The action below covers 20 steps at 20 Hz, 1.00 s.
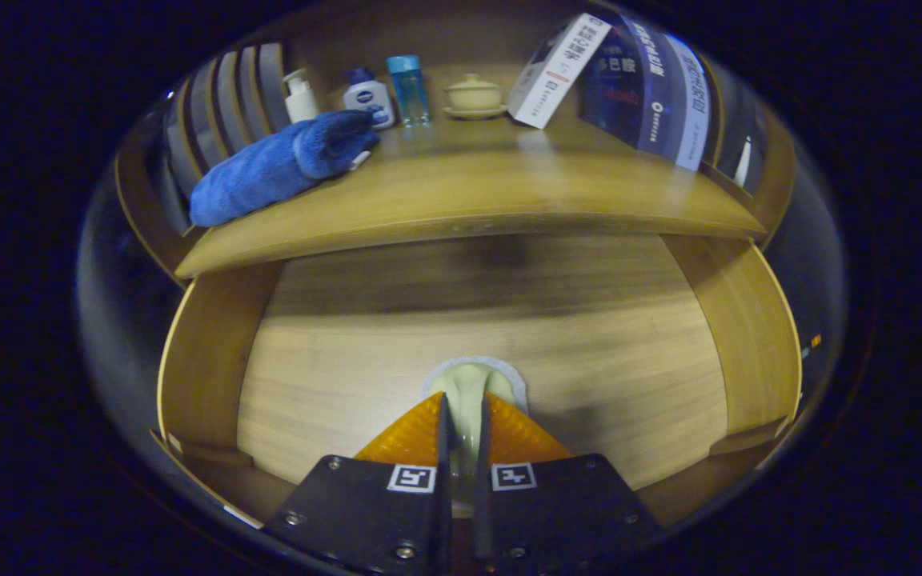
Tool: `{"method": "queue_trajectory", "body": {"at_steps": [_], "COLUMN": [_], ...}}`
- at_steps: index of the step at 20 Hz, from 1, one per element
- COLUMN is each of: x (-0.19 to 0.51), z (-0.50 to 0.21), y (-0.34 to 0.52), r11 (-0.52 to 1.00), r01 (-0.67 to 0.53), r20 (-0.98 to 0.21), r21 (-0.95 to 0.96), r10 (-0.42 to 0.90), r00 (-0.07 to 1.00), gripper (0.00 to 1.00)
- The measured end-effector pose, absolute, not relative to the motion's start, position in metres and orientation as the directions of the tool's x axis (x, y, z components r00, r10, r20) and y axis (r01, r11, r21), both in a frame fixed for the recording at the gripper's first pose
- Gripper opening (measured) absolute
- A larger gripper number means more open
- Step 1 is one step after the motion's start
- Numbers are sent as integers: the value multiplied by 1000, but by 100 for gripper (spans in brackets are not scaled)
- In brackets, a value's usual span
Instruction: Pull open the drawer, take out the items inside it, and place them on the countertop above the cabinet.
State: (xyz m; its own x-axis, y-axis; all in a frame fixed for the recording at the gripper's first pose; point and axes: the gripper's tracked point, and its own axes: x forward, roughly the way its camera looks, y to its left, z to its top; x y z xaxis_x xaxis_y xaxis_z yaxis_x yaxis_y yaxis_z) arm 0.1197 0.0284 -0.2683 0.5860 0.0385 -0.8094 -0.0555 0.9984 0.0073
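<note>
The wooden drawer [213, 352] stands pulled open below the countertop [477, 196], and I look down into it. My gripper [462, 400] is low inside the drawer, its fingers drawn close together. A small pale, soft-looking item with a white rim [473, 378] sits pinched between them and bulges out just ahead of the tips, resting on or just above the drawer floor. The part of it further back between the fingers is hidden.
On the countertop lie a rolled blue towel [273, 168], a white pump bottle [299, 94], a white bottle with a blue cap [368, 98], a clear blue bottle [409, 88], a lidded cup on a saucer [473, 96], a white box [557, 70] and a dark blue box [657, 88].
</note>
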Motion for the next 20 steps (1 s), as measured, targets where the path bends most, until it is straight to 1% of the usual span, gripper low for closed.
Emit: {"method": "queue_trajectory", "body": {"at_steps": [4,8,10,13,16,18,20], "x": [121,126,129,134,135,134,135], "z": [-256,-215,-188,-138,-75,-30,-2], "y": [27,36,35,38,45,42,40], "r11": [995,996,995,992,983,985,990], "r01": [-85,-88,-97,-105,-143,-133,-117], "r20": [-781,-709,-652,-523,-334,-199,-98], "r21": [-47,31,34,67,117,108,78], "r10": [17,84,96,124,175,152,124], "r00": [625,700,752,843,926,968,987], "gripper": [11,11,11,11,11,11,11]}}
